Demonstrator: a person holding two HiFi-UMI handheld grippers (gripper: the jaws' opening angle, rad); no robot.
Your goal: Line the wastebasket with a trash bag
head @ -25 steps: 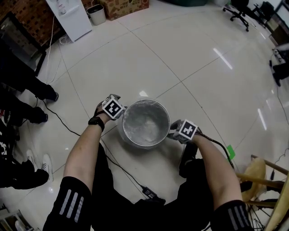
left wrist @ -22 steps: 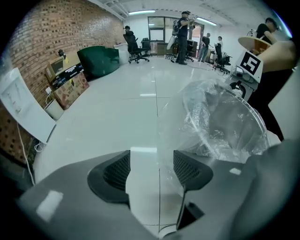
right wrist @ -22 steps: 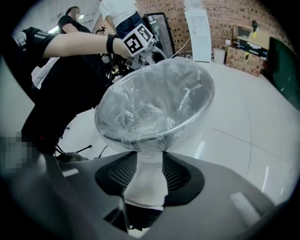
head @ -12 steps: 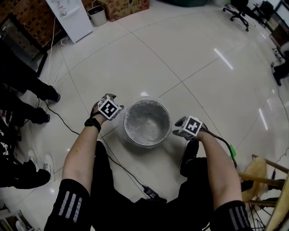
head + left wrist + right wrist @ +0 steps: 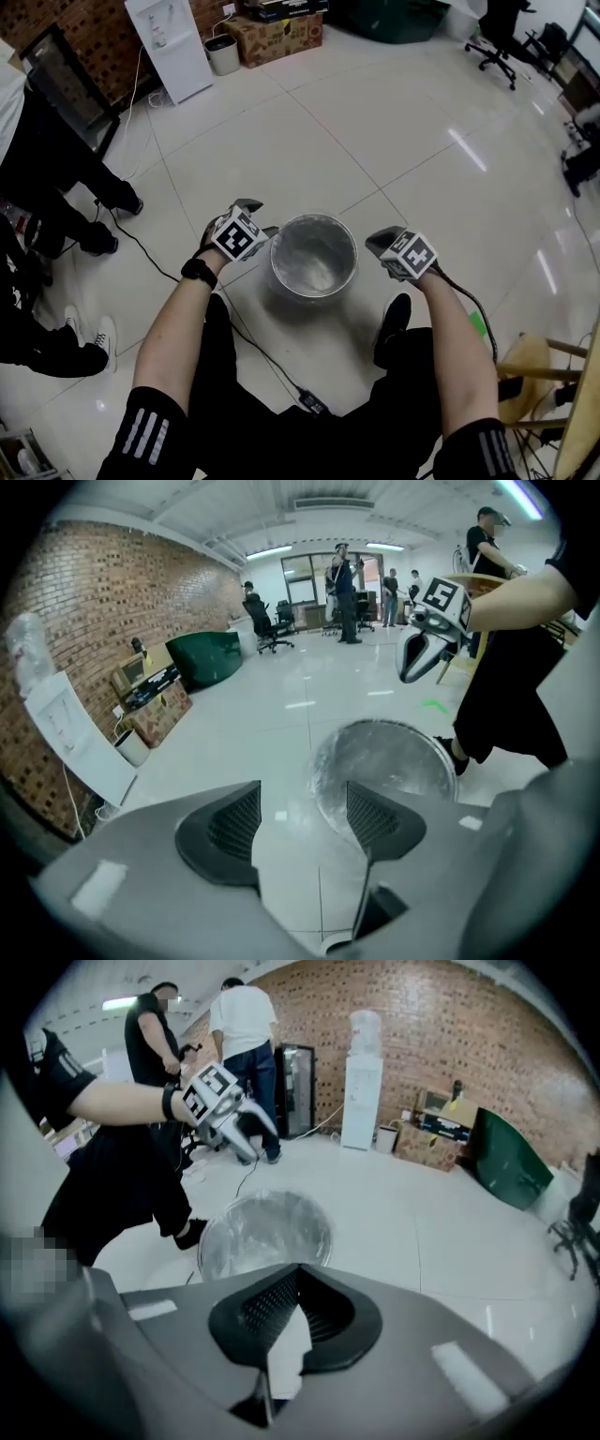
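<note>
A round wastebasket (image 5: 284, 281) stands on the tiled floor, and a clear, crinkled trash bag (image 5: 314, 258) covers its inside up to the rim. It also shows in the left gripper view as wastebasket (image 5: 384, 766) and in the right gripper view as wastebasket (image 5: 265, 1232). My left gripper (image 5: 259, 217) hangs above the floor just left of the rim. It is open, with nothing between its pads (image 5: 234, 822). On the other side, my right gripper (image 5: 377, 241) hovers beside the rim. Its jaws are shut and empty (image 5: 298, 1283). Neither gripper touches the basket or the bag.
A black cable (image 5: 272, 361) runs across the floor behind the basket. Bystanders' legs (image 5: 56, 187) stand at the left. A water dispenser (image 5: 173, 42), a small bin (image 5: 222, 53) and a cardboard box (image 5: 281, 33) line the far wall. A wooden chair (image 5: 544, 366) is at the lower right.
Both grippers have lifted off the basket's rim and moved outward. The right jaws have gone from open to shut. The head view has tilted to show more of the far wall.
</note>
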